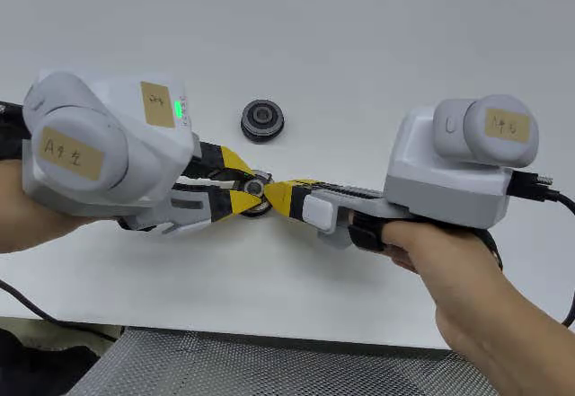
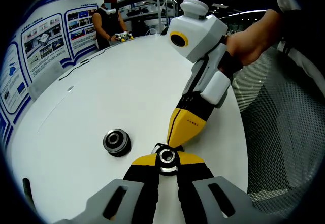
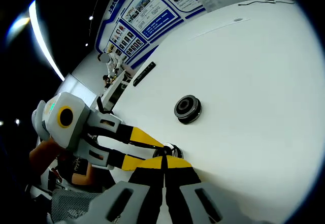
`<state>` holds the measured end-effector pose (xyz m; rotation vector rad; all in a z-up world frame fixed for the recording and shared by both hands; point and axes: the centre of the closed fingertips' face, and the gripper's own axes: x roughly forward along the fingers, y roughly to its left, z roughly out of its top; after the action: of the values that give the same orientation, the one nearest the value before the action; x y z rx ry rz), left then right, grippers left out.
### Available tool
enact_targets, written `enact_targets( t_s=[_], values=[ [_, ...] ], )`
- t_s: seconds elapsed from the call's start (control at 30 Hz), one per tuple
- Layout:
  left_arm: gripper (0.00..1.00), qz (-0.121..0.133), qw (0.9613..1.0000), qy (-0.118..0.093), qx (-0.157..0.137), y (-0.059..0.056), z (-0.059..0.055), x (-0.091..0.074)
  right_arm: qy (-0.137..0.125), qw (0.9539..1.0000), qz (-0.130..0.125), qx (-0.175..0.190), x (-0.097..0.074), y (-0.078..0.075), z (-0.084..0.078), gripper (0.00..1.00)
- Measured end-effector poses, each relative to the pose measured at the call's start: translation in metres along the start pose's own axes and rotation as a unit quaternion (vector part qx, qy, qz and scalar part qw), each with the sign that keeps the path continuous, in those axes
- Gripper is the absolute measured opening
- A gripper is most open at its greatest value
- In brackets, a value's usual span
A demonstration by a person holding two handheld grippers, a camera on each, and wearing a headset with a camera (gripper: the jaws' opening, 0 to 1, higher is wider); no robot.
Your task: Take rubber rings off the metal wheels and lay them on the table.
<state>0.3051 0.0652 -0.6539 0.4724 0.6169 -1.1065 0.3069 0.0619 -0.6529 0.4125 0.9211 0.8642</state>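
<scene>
A: White bench (image 1: 359,37). Left tongs (image 2: 166,160) clamped on small silver metal wheel (image 1: 258,183); right tongs (image 3: 165,158) pinched closed at its rim.
B: Ring-peel step?
A: Looks so. Next: draw right tongs away to strip the black rubber ring (image 1: 256,208). Second black-ringed metal wheel (image 1: 262,119) lies just beyond the tongs, untouched.

Bright even light, soft shadows, fisheye edges
</scene>
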Motion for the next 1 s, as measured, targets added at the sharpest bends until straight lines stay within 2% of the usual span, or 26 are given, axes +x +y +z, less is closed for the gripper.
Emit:
enact_targets(
  t_s=[0.4, 0.53, 0.6, 0.63, 0.67, 0.7, 0.73, 0.8, 1.0],
  values=[
    [0.12, 0.0, 1.0, 0.001, 0.001, -0.001, 0.0, 0.0, -0.001, 1.0, 0.003, -0.001, 0.0, 0.003, 0.0, 0.01],
    [0.12, -0.001, 1.0, 0.002, 0.002, -0.001, 0.0, 0.0, 0.0, 0.9999, 0.006, -0.016, 0.001, 0.006, 0.0, 0.01],
    [0.12, -0.001, 1.0, 0.002, 0.002, -0.001, 0.0, 0.0, -0.007, 0.9998, 0.013, -0.016, 0.001, 0.01, 0.002, 0.01],
    [0.12, -0.001, 1.0, 0.002, 0.002, -0.001, 0.0, 0.0, -0.007, 0.9995, 0.027, -0.012, 0.001, 0.016, 0.003, 0.01],
    [0.12, 0.0, 1.0, 0.002, 0.002, -0.001, 0.0, 0.0, -0.004, 0.9997, 0.023, -0.012, 0.003, 0.019, 0.003, 0.01],
    [0.12, 0.0, 1.0, 0.002, 0.002, -0.001, 0.0, 0.0, 0.01, 0.9993, 0.01, -0.034, 0.003, 0.017, -0.001, 0.01],
    [0.12, 0.0, 1.0, 0.002, 0.001, -0.001, -0.001, 0.0, 0.006, 0.998, 0.013, -0.062, 0.004, 0.019, 0.002, 0.01],
    [0.12, 0.0, 1.0, 0.002, 0.001, -0.001, -0.001, 0.0, 0.001, 0.999, 0.021, -0.039, 0.004, 0.021, 0.003, 0.01],
    [0.12, 0.001, 1.0, 0.001, 0.001, -0.001, -0.001, 0.001, -0.002, 0.9993, 0.018, -0.034, 0.003, 0.018, 0.004, 0.01]
  ],
)
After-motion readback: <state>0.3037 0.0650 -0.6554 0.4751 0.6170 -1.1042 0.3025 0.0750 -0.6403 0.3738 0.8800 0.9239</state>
